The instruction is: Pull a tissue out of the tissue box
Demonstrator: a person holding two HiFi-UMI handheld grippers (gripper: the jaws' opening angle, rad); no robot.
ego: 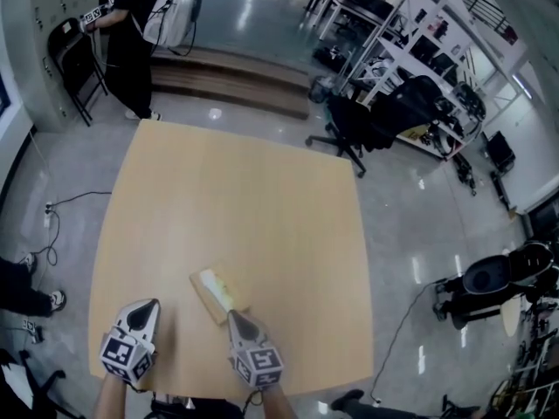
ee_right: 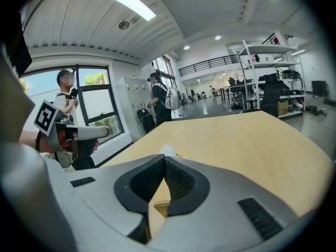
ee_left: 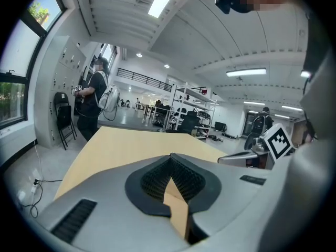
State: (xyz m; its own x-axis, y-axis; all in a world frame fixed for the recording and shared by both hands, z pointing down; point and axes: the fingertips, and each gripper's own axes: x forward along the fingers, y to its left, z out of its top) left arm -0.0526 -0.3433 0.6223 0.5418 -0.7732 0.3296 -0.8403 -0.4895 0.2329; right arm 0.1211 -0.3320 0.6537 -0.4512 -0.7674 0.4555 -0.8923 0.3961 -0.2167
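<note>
Head view: my right claw, pressed together and empty, is at the flat tan tissue box; I must spread it, then pinch the white tissue.

No words, brands or numbers are legible on anything shown here.

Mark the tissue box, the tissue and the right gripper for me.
tissue box (ego: 208, 304): head view, bare tan side of the box
tissue (ego: 213, 281): head view, white tuft sticking out
right gripper (ego: 233, 315): head view, tips of its shut jaws
</note>
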